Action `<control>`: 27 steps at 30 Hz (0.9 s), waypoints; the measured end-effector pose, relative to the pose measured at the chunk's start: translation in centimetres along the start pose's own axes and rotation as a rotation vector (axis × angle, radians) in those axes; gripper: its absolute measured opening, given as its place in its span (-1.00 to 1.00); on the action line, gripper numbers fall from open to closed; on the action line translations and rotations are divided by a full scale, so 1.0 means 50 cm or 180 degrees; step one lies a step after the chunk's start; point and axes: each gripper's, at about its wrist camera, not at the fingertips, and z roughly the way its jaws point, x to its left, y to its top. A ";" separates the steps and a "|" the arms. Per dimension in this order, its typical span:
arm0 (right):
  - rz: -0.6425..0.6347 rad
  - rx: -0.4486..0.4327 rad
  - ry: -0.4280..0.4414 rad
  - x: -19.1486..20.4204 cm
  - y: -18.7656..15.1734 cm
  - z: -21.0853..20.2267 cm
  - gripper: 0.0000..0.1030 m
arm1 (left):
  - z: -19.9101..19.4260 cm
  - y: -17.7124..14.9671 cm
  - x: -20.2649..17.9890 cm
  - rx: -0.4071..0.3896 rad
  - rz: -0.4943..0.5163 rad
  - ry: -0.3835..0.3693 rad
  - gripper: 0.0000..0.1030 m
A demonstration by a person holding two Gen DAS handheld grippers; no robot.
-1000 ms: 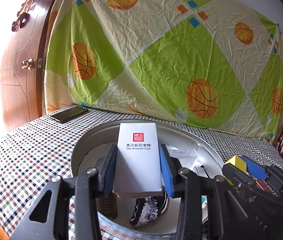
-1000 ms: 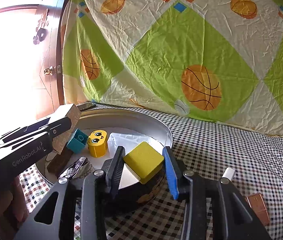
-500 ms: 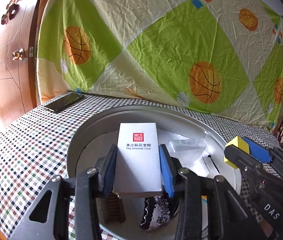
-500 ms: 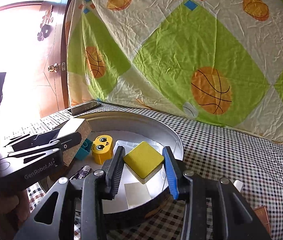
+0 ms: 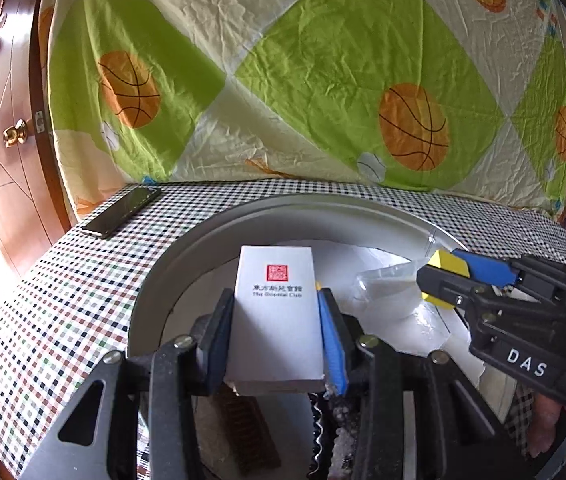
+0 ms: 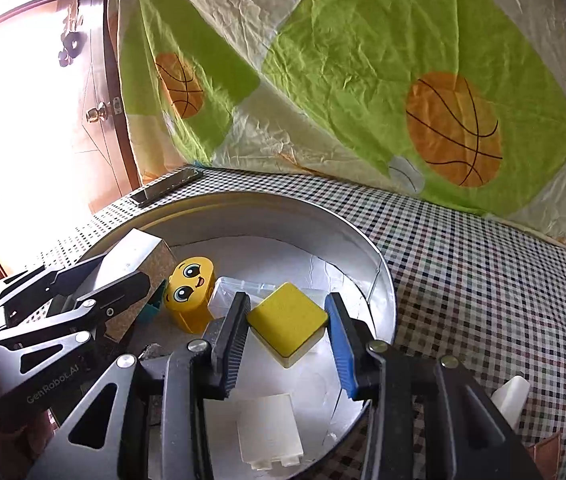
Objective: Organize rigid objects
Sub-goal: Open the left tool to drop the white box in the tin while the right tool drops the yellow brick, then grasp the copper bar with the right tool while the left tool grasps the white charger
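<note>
White box (image 5: 277,312), printed card, likely light and stiff but crushable: clamped by its long sides in left gripper (image 5: 279,332), above near part of round metal tray (image 5: 203,236). Yellow block (image 6: 287,322), hard and slick-looking, pinched corner to corner in right gripper (image 6: 287,344), over tray's right half. Best held on flat faces.

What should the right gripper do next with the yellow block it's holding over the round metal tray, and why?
Probably lower and release. The right gripper holds the yellow block above the round tray, over bare white lining beside the yellow face toy.
</note>
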 end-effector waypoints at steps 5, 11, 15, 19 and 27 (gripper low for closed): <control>0.0059 0.0088 0.0149 -0.004 0.007 0.024 -0.19 | 0.010 0.005 -0.009 0.0027 0.0127 0.0088 -0.11; 0.0186 -0.0104 0.0176 -0.031 -0.002 -0.021 0.15 | -0.026 0.002 -0.002 -0.0207 0.0065 0.0283 0.70; 0.0315 -0.0257 0.0090 -0.080 -0.021 -0.082 0.22 | -0.046 -0.004 -0.008 -0.0298 -0.0021 0.0258 0.83; 0.0351 -0.0303 -0.0038 -0.130 -0.055 -0.145 0.26 | -0.068 -0.013 -0.050 -0.0371 0.0003 0.0114 0.91; 0.0625 -0.0174 -0.0785 -0.288 -0.161 -0.242 0.30 | -0.094 -0.032 -0.194 -0.0423 0.0333 -0.0226 0.98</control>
